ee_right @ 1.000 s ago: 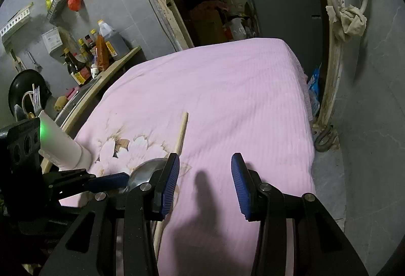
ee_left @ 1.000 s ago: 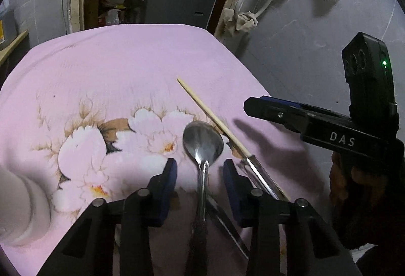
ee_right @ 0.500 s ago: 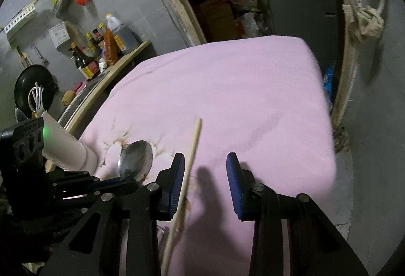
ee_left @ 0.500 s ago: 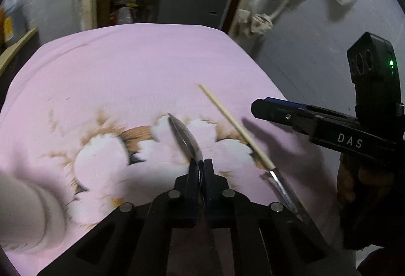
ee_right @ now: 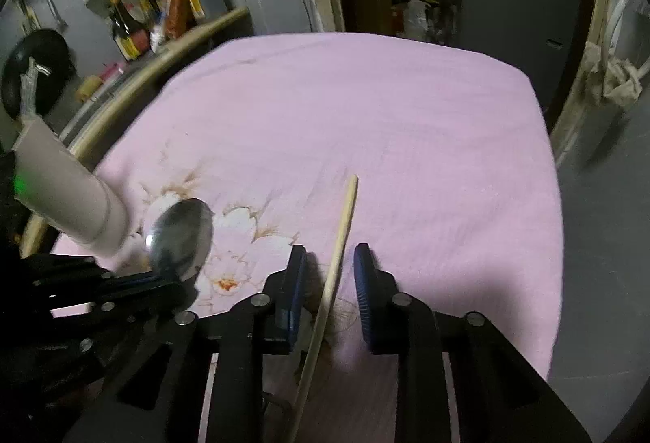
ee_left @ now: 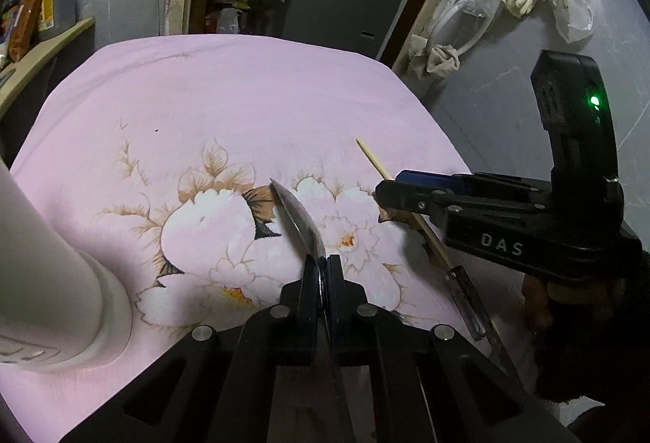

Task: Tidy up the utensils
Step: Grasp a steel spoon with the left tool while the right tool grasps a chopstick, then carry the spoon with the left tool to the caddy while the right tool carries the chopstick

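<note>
My left gripper (ee_left: 323, 269) is shut on the neck of a steel spoon (ee_left: 298, 221), holding it edge-on above the pink flowered cloth (ee_left: 243, 109); the spoon's bowl shows in the right wrist view (ee_right: 180, 235). A white utensil holder (ee_left: 48, 280) stands at the left, also in the right wrist view (ee_right: 65, 195). My right gripper (ee_right: 329, 282) is open, its jaws either side of a wooden chopstick (ee_right: 339, 239) lying on the cloth. In the left wrist view the right gripper (ee_left: 390, 191) hovers over that chopstick (ee_left: 371, 160), beside a metal knife handle (ee_left: 467, 300).
A wooden shelf (ee_right: 195, 36) with sauce bottles (ee_right: 170, 12) runs along the table's left side. A grey cabinet (ee_left: 337, 8) stands behind the table. The cloth's right edge (ee_right: 552, 199) drops to the grey floor. A black pan (ee_right: 36, 73) hangs at far left.
My left gripper closed on the spoon, lifted it and turned it edge-on, moving left toward the white holder. My right gripper moved over the chopstick and narrowed slightly around it.
</note>
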The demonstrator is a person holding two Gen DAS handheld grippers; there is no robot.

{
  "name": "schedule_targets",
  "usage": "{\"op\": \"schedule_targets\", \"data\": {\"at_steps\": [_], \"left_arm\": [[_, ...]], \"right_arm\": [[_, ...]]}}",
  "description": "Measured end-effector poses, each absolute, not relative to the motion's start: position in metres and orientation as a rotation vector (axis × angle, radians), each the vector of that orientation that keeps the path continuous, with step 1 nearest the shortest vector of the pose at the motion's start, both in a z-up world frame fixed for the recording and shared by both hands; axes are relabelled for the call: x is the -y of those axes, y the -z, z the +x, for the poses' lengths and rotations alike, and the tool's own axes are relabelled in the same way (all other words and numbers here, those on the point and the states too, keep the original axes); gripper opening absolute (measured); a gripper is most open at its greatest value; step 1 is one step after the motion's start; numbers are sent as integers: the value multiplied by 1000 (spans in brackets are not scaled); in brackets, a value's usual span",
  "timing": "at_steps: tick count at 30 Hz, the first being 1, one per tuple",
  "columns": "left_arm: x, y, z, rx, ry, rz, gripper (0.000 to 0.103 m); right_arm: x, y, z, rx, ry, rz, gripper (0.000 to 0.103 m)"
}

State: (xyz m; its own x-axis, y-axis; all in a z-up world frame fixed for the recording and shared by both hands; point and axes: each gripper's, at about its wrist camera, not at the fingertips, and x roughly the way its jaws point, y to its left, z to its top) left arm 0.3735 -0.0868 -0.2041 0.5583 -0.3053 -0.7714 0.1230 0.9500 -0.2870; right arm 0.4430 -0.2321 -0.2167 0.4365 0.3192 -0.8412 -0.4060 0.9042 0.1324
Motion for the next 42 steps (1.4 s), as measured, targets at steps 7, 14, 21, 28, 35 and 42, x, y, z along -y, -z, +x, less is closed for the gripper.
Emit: {"op": "schedule_targets", "data": {"at_steps": [7,14,21,28,35,42], "left_arm": [[88,193,365,-921,274,-205,3],[80,164,344,-868,297,-210,3],[61,114,320,-773,316,-245,3],[34,62,308,-695,332,-225,3],[-8,16,293,-631,336,-206,3],[-68,-14,281,-560,264,-197,3]], "right_arm": [[232,210,450,-1111,-384,-57,4],[262,164,419,-984,-394,176,4],[278,110,380,-794,-366,265,4],[263,57,347,-579,-425,355,4],[218,17,339,-398,-486,408,4],[161,-8,339,-292,-513,406,4]]}}
